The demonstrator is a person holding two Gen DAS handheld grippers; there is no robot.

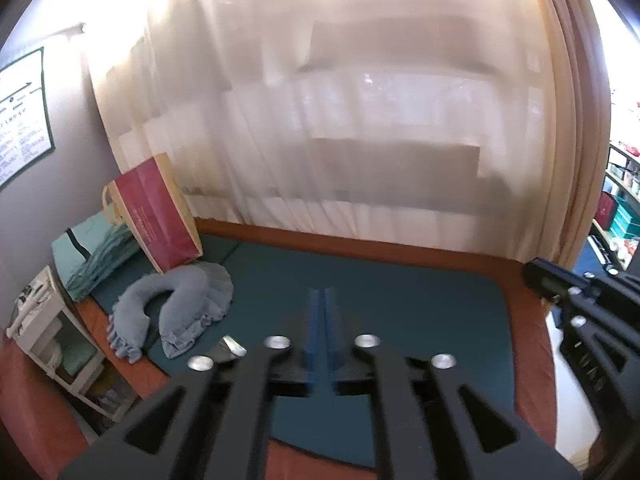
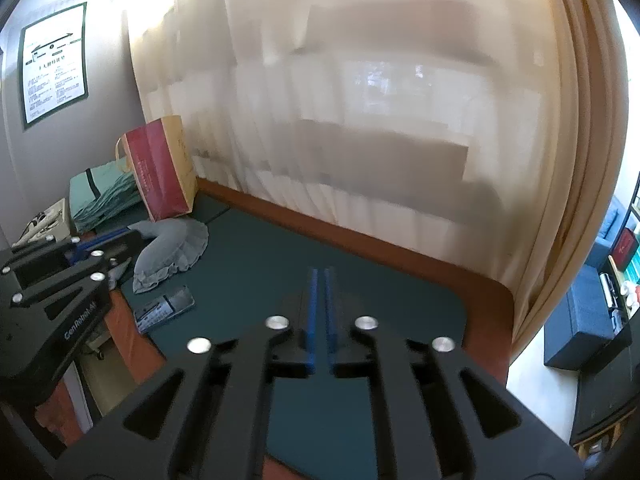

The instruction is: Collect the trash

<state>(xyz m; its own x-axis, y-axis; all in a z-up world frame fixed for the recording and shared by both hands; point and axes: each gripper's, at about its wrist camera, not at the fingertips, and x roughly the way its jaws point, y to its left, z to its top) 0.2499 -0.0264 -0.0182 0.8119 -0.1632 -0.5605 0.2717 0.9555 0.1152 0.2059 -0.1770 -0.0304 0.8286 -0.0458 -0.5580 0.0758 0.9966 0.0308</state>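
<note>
Holding both tools above the green mat [image 2: 280, 264] of the padded bench [image 2: 404, 254], you have each one empty. Your left gripper [image 1: 324, 292] shows its two blue fingers [image 1: 314, 332] pressed almost together, a thin slit between them, touching nothing; your right gripper [image 2: 322, 271] stands the same way, blue pads near-parallel and clear of the mat. The task item is a flat dark wrapper [image 2: 164, 309] with pale print, lying at the left edge of the bench, just beside a grey-blue ruffled neck pillow [image 2: 172, 250]; from the left wrist camera only a shiny sliver of it [image 1: 229, 349] shows, the rest covered by the tool's black frame. A red paper bag [image 1: 160, 216] with beige sides leans at the far left corner of the bench against the sheer curtain [image 1: 340, 100], with folded green linen [image 1: 94, 254] beside it. Off the left edge stands a white trolley [image 1: 44, 320]; its lower shelves are too blurred to read. A framed notice [image 2: 54, 64] hangs on the wall, its text illegible. Shapes behind the curtain are smeared and cannot be identified. The right edge of both views is cut by the lens rim.
</note>
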